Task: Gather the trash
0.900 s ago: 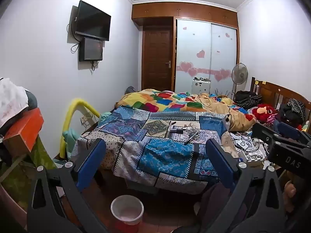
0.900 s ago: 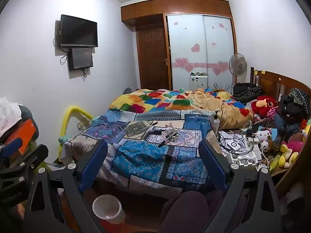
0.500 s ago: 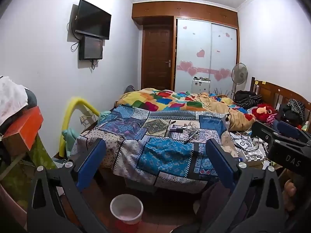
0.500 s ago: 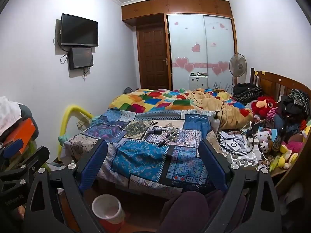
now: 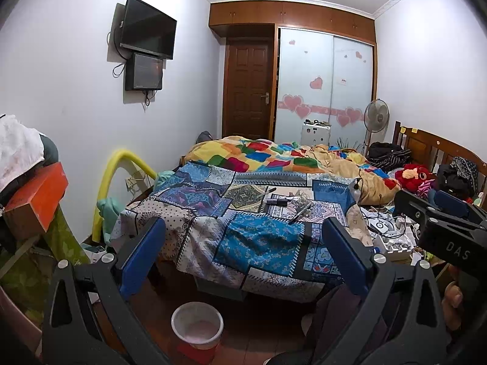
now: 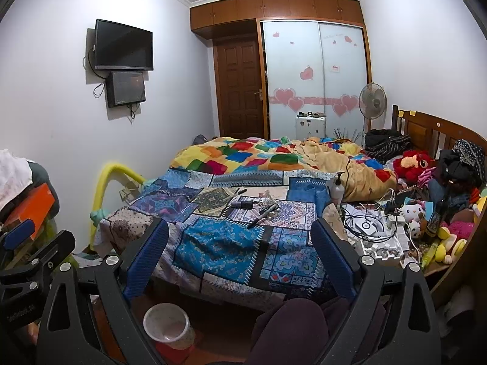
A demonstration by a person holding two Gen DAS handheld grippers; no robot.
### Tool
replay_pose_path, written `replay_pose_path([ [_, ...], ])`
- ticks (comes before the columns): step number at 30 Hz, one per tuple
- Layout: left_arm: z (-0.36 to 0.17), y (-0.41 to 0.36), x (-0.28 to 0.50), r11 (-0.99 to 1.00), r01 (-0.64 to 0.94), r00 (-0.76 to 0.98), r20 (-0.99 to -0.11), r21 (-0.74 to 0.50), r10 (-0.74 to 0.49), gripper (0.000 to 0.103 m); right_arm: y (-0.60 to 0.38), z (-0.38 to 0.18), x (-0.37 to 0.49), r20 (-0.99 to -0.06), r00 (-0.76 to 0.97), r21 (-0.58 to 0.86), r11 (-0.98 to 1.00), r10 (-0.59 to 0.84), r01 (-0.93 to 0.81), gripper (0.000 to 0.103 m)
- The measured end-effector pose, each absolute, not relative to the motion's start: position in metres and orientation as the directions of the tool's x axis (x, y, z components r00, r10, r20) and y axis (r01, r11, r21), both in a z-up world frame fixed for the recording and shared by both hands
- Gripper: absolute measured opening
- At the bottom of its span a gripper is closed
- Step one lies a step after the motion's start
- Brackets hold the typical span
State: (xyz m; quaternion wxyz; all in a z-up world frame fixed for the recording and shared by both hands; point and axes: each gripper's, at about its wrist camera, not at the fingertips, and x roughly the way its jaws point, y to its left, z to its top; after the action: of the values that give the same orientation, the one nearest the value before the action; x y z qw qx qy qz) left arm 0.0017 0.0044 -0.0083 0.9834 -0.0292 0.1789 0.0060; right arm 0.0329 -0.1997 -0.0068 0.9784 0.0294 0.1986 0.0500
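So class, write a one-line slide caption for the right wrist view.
Open right gripper faces a cluttered patchwork bed, with a white bin on the floor below.

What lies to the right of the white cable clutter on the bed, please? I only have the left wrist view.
Observer: A white kitty plush sits there.
Operator: Thank you. Is the right gripper holding anything?
Observer: No, its jaws are wide open with nothing between them.
Operator: And is there anything beyond the plush?
Observer: A dark bottle stands upright just to its right, with yellow plush toys lying past it.
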Motion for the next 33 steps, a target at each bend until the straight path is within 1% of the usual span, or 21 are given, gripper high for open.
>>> replay_pose_path([
  [33, -0.0048, -0.0031, 0.0022, 0.998, -0.013, 0.936, -0.351, -0.054, -0.007, 0.103, -0.2018, -0.0062, 0.0324, -0.390, 0.915, 0.078, 0.994, 0.102, -0.078, 0.093],
])
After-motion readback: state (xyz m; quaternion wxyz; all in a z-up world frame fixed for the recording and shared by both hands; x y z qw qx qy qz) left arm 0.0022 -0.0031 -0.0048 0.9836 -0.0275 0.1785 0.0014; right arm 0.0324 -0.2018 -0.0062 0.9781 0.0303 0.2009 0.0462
